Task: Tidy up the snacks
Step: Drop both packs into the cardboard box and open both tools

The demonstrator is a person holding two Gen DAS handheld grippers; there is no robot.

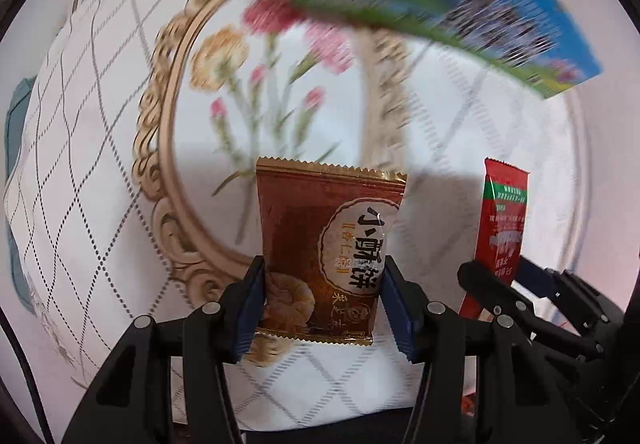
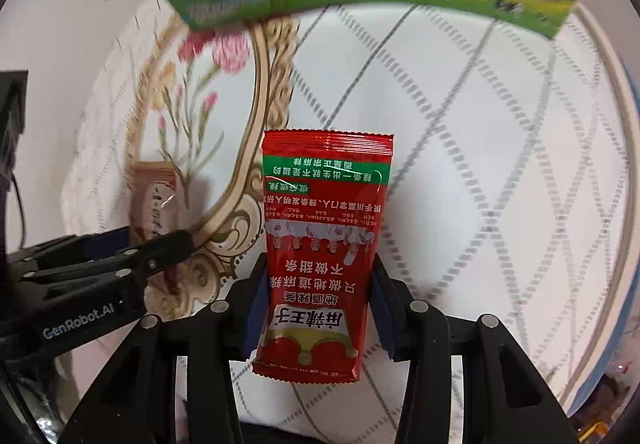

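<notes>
- Two snacks are up in the air at once, one in each gripper, over a worktop (image 1: pixel 500 148) covered in a white quilted cloth with a gold-framed flower print.
- Largest thing in view is the blue-and-green box (image 1: pixel 448 4), at about 1 o'clock in the left wrist view and along 12 o'clock in the right; motion blur hides whether its top is open, so taking it as the destination is only a guess.
- Left gripper (image 1: pixel 324 296) is closed on the lower half of a brown pastry packet (image 1: pixel 320 240), which stands upright between the blue pads at 6 o'clock.
- Right gripper (image 2: pixel 316 300) is clamped on a red spicy-strip packet (image 2: pixel 324 244), also upright, print upside down to the camera.
- Step in hand, as I judge it: carrying both packets toward the box, side by side.
- Next move calls for bringing each packet over the box in turn and releasing only once it is well above the opening, keeping the two grippers from colliding.
</notes>
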